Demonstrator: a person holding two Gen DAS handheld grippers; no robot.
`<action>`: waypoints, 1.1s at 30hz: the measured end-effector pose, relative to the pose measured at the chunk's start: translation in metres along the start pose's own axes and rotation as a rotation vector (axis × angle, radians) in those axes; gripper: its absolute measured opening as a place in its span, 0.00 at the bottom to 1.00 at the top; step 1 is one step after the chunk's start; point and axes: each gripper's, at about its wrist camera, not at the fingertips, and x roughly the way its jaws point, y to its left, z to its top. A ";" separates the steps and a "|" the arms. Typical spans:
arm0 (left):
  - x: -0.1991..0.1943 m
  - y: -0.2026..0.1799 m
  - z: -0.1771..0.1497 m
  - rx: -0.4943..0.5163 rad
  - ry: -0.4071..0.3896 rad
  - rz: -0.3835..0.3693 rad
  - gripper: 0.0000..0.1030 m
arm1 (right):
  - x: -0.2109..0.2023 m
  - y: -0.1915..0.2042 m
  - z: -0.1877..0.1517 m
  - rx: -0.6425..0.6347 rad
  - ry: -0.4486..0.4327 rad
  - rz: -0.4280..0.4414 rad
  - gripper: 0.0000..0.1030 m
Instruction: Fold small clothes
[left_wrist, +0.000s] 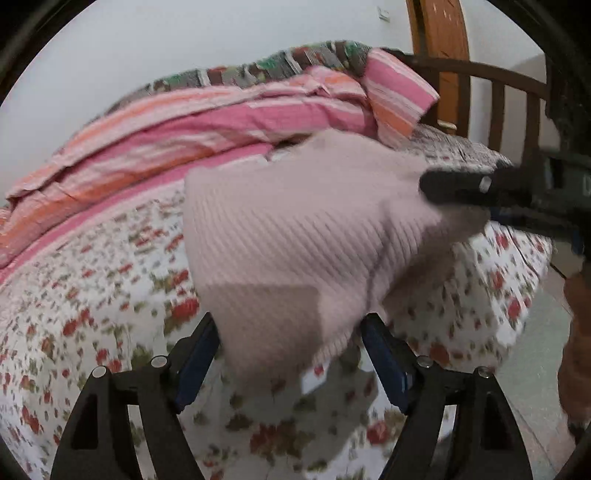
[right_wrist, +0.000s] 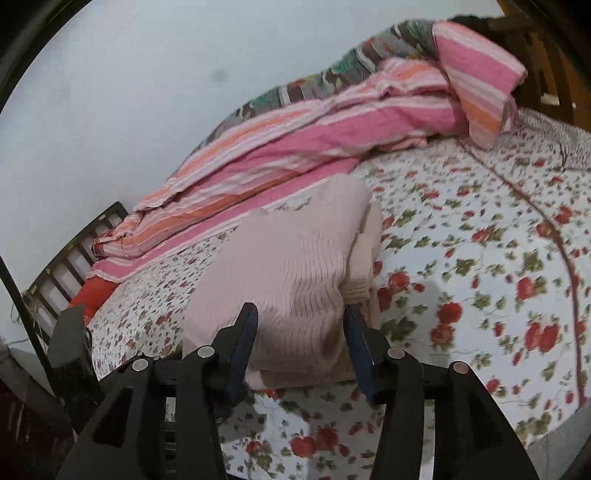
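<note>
One pink sweater (left_wrist: 295, 229), two tongs (left_wrist: 290, 332) (right_wrist: 301, 321) around it

Both wrist views face the bed (left_wrist: 92, 295) closely, sharing the sweater (right_wrist: 295, 266)

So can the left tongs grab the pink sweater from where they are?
Probably yes. The pink sweater already sits between the open left tongs, with nothing in front of it. The right tongs are at its other end, not blocking the way.
</note>
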 end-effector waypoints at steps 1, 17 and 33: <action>-0.001 0.003 0.002 -0.017 -0.012 -0.002 0.74 | 0.003 -0.001 0.001 0.007 0.007 0.004 0.39; -0.036 0.077 -0.028 -0.236 -0.069 -0.227 0.32 | 0.004 -0.019 -0.008 0.028 0.005 -0.034 0.15; -0.009 0.028 -0.015 -0.055 -0.039 -0.071 0.37 | -0.002 0.000 -0.019 -0.016 0.009 0.050 0.44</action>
